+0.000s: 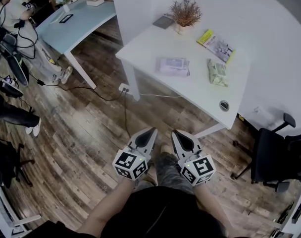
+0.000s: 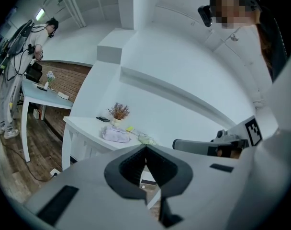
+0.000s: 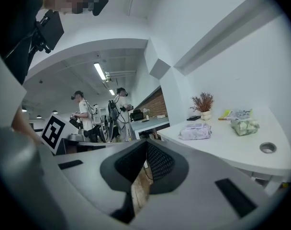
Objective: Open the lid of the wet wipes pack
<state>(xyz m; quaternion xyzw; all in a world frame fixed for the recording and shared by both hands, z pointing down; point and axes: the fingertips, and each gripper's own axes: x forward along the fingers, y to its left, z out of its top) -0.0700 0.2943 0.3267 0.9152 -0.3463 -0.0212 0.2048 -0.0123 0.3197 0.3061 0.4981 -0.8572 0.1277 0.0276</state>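
**White bench ahead, both claws shut and empty**

White and smooth, the bench [image 1: 200, 90] lies well apart from both claws, which hang low over the plank floor [image 1: 86, 138]. The left claw [image 1: 151, 131] and right claw [image 1: 175, 133] sit side by side, each with its jaws pressed together and nothing between them.

The wet wipes pack [image 1: 173, 66] looks to be the pale lilac one lying flat near the middle of the bench. A green pack [image 1: 217, 72] just beside it could be a second one. At this range the lid cannot be made out on either.

To do this step well, come in level over the near edge and open the jaws before reaching the pack, not on top of it. One claw should pin the pack's end, since soft film on a slick top will likely slide. The other should catch the lid's free lip and lift it gently.

The lilac pack is pillowy and slightly crumpled, so it should give under pressure. The green one looks wrinkled and more lumpy. A dried plant in a small pot [image 1: 185, 15] stands behind them.
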